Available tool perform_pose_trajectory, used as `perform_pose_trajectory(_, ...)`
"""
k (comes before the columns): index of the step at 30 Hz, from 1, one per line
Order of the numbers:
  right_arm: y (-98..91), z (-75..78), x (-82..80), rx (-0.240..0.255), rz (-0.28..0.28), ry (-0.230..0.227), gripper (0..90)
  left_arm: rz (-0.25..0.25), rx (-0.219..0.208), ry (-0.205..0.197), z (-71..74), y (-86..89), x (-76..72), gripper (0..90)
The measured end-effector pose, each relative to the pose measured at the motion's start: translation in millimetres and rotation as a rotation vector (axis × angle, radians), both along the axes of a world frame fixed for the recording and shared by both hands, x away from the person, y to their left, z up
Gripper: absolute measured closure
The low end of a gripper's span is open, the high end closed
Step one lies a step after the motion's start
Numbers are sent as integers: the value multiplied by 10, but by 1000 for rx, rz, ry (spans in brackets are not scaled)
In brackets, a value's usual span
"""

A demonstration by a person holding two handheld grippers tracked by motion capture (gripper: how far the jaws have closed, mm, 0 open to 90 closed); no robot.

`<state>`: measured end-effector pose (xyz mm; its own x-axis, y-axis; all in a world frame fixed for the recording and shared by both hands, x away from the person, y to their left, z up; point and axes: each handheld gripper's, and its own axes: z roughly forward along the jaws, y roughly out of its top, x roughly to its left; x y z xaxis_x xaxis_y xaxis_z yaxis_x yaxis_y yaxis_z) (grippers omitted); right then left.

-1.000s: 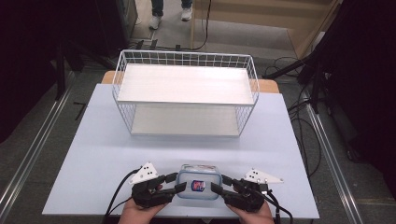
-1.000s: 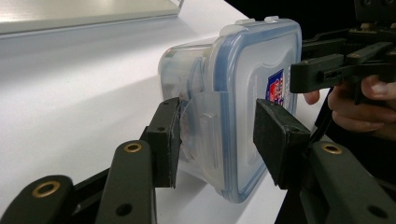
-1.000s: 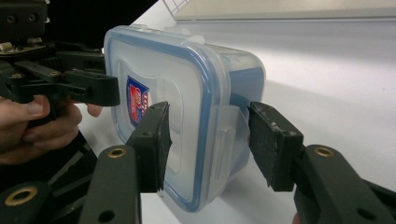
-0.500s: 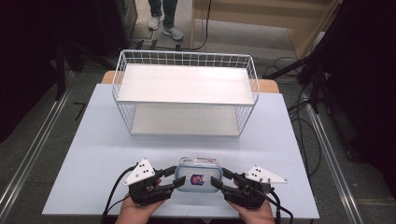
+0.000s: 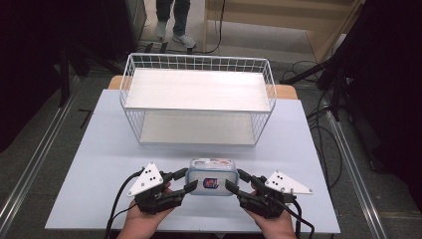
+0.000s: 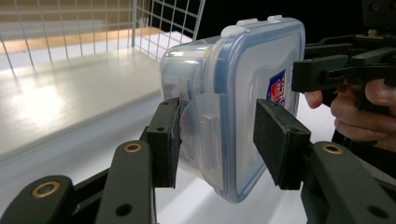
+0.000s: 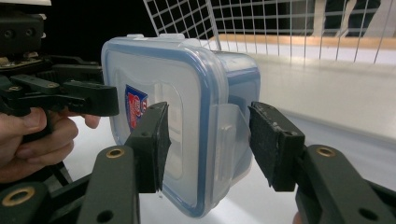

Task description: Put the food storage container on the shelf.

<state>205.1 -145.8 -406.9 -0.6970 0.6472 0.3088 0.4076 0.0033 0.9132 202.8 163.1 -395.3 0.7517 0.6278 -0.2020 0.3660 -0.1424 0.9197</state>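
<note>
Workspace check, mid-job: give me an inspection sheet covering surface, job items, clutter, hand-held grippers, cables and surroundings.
Surface: pale blue table, bare in front of the rack.
Job's things: clear lidded food container with blue seal, held between both grippers, lid facing the person; white wire two-level rack behind it, both shelves bare.
Clutter: nothing seen.
Grippers: left hand-held gripper clamps the container's left end; right hand-held gripper clamps its right end, pads on the side latches.
Cables: black cable trails from the left gripper; more on the floor at right.
Surroundings: a person's legs beyond the table; dark stands at right.
</note>
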Motion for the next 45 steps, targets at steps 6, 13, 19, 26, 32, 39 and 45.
perform_pose_trajectory(6, 9, 125, 1, 6, -8, -61, 497, 7, -10, -60, 116, -1, 11, 525)
perform_pose_trajectory(13, 34, 232, 60, 22, -13, -89, 497, 11, -16, -103, 234, 29, 64, 525)
perform_pose_trajectory(19, 70, 403, 125, 22, -11, -133, 497, 16, -29, -142, 386, 68, 112, 525)
perform_pose_trajectory(26, 104, 588, 182, 33, -14, -176, 496, 23, -52, -191, 523, 99, 159, 525)
perform_pose_trajectory(32, 137, 718, 246, 35, -12, -204, 496, 31, -63, -218, 651, 137, 216, 525)
perform_pose_trajectory(39, 197, 940, 366, 34, -12, -240, 496, 34, -72, -248, 839, 197, 336, 525)
perform_pose_trajectory(45, 245, 1093, 505, 54, -12, -246, 497, 21, -108, -216, 973, 260, 504, 526)
